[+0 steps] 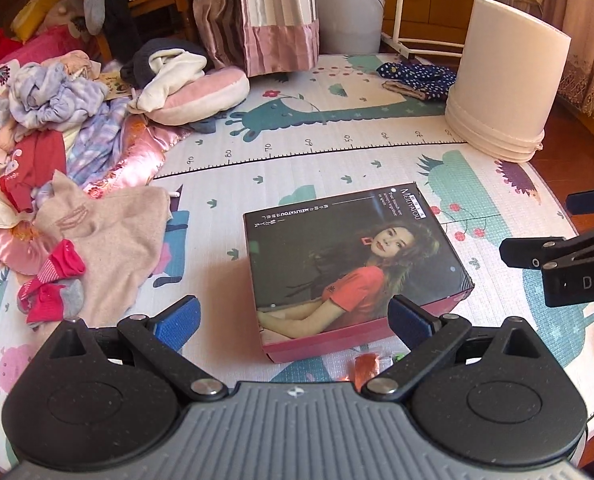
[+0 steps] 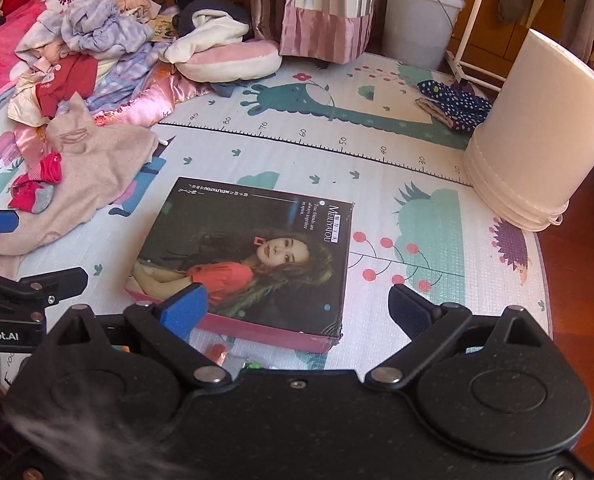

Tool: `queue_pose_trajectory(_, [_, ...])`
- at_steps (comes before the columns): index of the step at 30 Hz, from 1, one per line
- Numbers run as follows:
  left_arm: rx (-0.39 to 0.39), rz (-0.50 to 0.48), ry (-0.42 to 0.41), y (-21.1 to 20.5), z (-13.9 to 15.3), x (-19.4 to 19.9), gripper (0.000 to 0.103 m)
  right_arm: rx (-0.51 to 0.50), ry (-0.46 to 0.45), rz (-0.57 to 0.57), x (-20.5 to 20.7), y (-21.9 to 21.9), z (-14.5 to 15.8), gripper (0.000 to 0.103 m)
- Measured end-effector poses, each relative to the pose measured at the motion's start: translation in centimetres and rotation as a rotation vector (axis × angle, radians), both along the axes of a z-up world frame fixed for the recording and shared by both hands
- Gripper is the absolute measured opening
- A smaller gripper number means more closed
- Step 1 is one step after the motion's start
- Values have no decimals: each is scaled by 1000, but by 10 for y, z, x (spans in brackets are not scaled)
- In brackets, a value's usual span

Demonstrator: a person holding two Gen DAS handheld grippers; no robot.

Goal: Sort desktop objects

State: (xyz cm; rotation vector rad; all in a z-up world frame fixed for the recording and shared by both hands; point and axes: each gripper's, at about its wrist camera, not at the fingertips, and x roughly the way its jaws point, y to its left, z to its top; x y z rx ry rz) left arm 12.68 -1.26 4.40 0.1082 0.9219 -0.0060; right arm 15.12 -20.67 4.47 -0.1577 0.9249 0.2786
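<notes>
Play mat with a giraffe and ruler print is covering the floor of a sunlit room, a curtain hanging at the back.

- Box, flat, with a woman's photo on the lid and pink sides: lying on the mat at centre, just ahead of both grippers.
- Left gripper: hanging over the mat with its blue pads spread wide, gripping nothing; its right pad is overlapping the box's near corner in the left wrist view.
- Right gripper: likewise spread wide and empty, its left pad showing over the box's near edge.
- Small orange wrapper and a green scrap: lying on the mat between box and grippers.
- White bucket: standing upside down at the mat's right edge.
- Clothes pile: heaping at left, a beige garment and pink socks nearest.
- Dotted navy cloth: lying beside the bucket.
</notes>
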Motion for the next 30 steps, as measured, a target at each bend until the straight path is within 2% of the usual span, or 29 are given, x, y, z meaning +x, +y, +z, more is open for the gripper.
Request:
queue_pose_trajectory(3, [35,14,-12,-2,8,-17,100,24,-23,-32,-16,-1,13,97])
queue_pose_trajectory(9, [25,76,-41,1,20,-45,100,-16,-39,-97,-43,2,20,97])
queue_pose_trajectory(15, [-36,70,-54,-3,33,-74,100,2,-5,-101,-74,4,25,97])
queue_pose_trajectory(19, [-42,44,-58,-10,39,-92,100,-2,19,-117,-94,3,26,97])
queue_pose_trajectory(28, [-41,40,-69,-20,39,-120,100,101,132,-215,-133,-10,14,97])
queue_pose_trajectory(30, [-38,42,-72,-22,38,-125,100,84,118,-231,-140,-8,16,97])
